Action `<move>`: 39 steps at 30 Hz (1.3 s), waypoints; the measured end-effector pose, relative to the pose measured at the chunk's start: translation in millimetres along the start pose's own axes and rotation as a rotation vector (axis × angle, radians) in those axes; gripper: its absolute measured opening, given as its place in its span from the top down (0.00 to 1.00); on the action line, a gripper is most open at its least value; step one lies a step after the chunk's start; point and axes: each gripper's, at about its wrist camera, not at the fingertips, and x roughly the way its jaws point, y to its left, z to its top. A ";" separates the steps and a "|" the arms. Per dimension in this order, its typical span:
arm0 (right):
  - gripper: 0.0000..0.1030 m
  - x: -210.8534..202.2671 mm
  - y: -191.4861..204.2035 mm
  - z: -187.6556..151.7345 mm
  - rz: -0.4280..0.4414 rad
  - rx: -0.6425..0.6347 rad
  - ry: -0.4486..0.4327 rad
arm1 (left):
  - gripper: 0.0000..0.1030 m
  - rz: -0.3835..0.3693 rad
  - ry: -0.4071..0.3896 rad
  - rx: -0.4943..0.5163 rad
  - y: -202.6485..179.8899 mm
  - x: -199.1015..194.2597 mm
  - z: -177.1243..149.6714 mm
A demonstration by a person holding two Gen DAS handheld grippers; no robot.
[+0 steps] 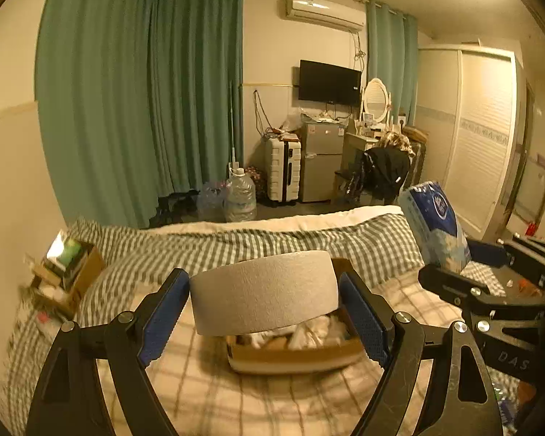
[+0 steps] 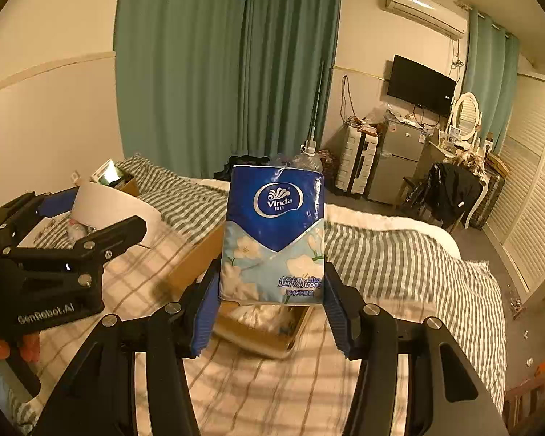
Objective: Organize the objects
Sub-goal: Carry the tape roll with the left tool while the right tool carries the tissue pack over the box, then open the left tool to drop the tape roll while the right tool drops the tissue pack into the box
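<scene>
My left gripper [image 1: 265, 301] is shut on a white toilet paper roll [image 1: 263, 292] and holds it above an open cardboard box [image 1: 294, 358] on the bed. The box holds crumpled white items. My right gripper [image 2: 270, 290] is shut on a blue Vinda tissue pack [image 2: 274, 232], held upright above the same box [image 2: 269, 338]. The right gripper and pack also show at the right of the left wrist view [image 1: 434, 218]. The left gripper with the roll [image 2: 105, 205] shows at the left of the right wrist view.
The bed [image 1: 272, 239] has a green-checked duvet and a plaid blanket. A second small box [image 1: 67, 272] with items sits near the wall. Beyond the bed stand water jugs [image 1: 239, 196], a suitcase [image 1: 282, 169], a fridge [image 1: 321, 161], a chair with clothes [image 1: 385, 174].
</scene>
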 end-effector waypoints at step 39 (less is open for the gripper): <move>0.22 226.6 -55.1 -51.9 0.070 0.105 0.216 | 0.06 0.024 0.226 0.039 -4.9 218.5 -47.7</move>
